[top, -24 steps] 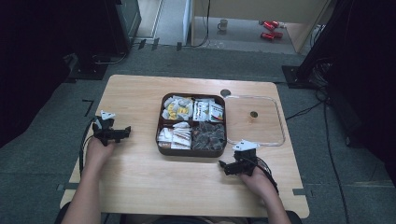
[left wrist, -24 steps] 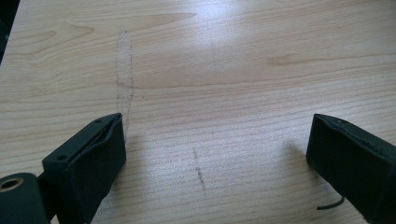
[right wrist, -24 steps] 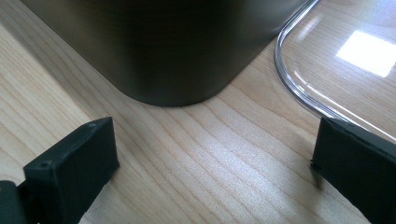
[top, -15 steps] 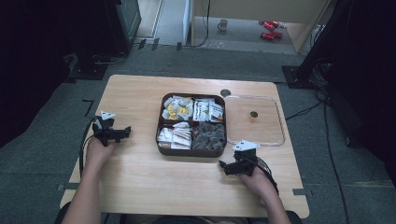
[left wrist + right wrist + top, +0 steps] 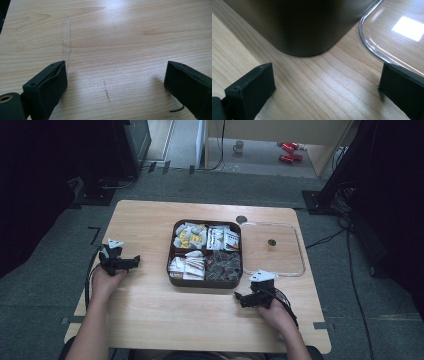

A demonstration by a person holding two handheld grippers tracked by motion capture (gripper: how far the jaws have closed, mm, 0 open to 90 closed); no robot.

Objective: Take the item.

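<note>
Pale wood grain covers the surface (image 5: 150, 320), which stands on grey carpet with dark equipment around it. At its middle sits a dark brown tray (image 5: 205, 281) with 4 compartments: yellow and white packets at the far left, white packets with red print at the far right, white and brown sachets at the near left, dark pieces at the near right. Just beside the tray, on its right, a clear lid (image 5: 295, 265) lies flat with a small round knob at its centre.

Left tongs (image 5: 131, 262) rest at the surface's left edge, well apart from the tray and pointing toward it; in the left gripper view they (image 5: 115, 82) stand wide, with bare wood and a few faint scuff marks between the jaws.

Right tongs (image 5: 239, 297) lie near the tray's near right corner. In the right gripper view they (image 5: 327, 85) stand wide over bare wood, the tray's rounded corner (image 5: 307, 32) close ahead and the lid's rim (image 5: 372, 50) at the right.
</note>
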